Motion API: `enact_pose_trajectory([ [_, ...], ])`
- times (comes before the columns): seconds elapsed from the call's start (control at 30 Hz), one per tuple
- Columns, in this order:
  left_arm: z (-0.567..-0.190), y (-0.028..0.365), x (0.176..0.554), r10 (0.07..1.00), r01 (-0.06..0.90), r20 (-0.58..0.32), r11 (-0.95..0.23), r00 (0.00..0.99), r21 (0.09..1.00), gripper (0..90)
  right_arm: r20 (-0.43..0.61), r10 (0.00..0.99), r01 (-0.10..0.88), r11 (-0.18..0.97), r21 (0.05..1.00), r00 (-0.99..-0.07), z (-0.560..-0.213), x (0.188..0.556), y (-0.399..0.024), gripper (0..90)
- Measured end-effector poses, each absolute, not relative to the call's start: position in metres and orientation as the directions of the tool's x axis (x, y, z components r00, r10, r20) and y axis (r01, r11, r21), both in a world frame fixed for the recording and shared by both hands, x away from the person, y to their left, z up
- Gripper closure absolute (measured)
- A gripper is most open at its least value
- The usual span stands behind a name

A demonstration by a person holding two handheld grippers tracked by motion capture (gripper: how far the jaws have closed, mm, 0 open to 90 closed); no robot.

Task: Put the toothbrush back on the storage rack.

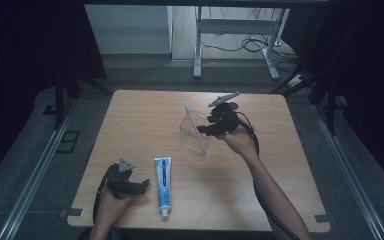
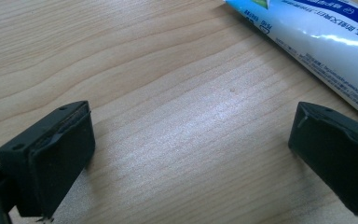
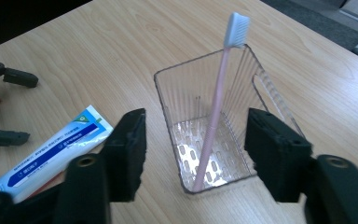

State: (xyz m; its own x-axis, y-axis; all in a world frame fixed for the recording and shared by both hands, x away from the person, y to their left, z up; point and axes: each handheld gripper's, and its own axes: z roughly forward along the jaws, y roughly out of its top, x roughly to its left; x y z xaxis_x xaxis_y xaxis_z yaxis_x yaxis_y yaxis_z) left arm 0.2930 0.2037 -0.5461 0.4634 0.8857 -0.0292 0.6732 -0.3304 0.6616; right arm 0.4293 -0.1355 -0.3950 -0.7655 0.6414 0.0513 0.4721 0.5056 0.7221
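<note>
We had the right gripper (image 1: 201,131) up at the clear ribbed plastic cup (image 1: 196,134), jaws about half open and nothing clamped between them. In the right gripper view the cup (image 3: 205,93) stood just ahead of the two black pads (image 3: 130,144), between them in line of sight but not pressed by either (whether a pad grazed the cup's wall, we couldn't tell). The pale pink toothbrush with white bristles (image 3: 214,112) stood inside the cup, foot on the perforated bottom, leaning back so the head (image 3: 238,29) cleared the far rim. In the high view the toothbrush (image 1: 192,120) poked out of the cup's top left.

The left gripper (image 1: 145,187) sat low at the near left of the light wooden table (image 1: 280,165), jaws wide open over bare wood and holding nothing. The white and blue toothpaste tube (image 1: 163,186) lay flat just to its right, cap toward the near edge, well apart from the cup. In the left gripper view the tube (image 2: 317,42) ran past the upper right corner, just beside the right-hand jaw; contact unclear.

Writing: the tube carried small print along its white edge and a blue band with white characters, too small and blurred to read. No brand legible. We saw a green mark near the tube's crimped end (image 3: 85,117).
</note>
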Motion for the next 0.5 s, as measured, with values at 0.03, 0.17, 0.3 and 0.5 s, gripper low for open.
enact_pose_trajectory([
  [0.03, -0.546, 0.204, 0.293, 0.886, 0.673, -0.029, -0.33, 0.463, 0.661, 0.4, 0.056, 0.644, 0.476, 0.501, 0.723, -0.763, -0.395, 0.428, -0.137, 44.3],
  [0.17, -0.546, 0.204, 0.293, 0.886, 0.673, -0.029, -0.33, 0.463, 0.661, 0.4, 0.059, 0.65, 0.482, 0.496, 0.722, -0.757, -0.394, 0.424, -0.142, 50.5],
  [0.3, -0.546, 0.204, 0.293, 0.886, 0.673, -0.029, -0.33, 0.463, 0.662, 0.4, 0.053, 0.651, 0.475, 0.493, 0.729, -0.757, -0.393, 0.419, -0.146, 54.1],
  [0.5, -0.546, 0.204, 0.293, 0.886, 0.673, -0.029, -0.33, 0.463, 0.661, 0.4, 0.044, 0.648, 0.465, 0.496, 0.733, -0.761, -0.392, 0.411, -0.152, 50.3],
])
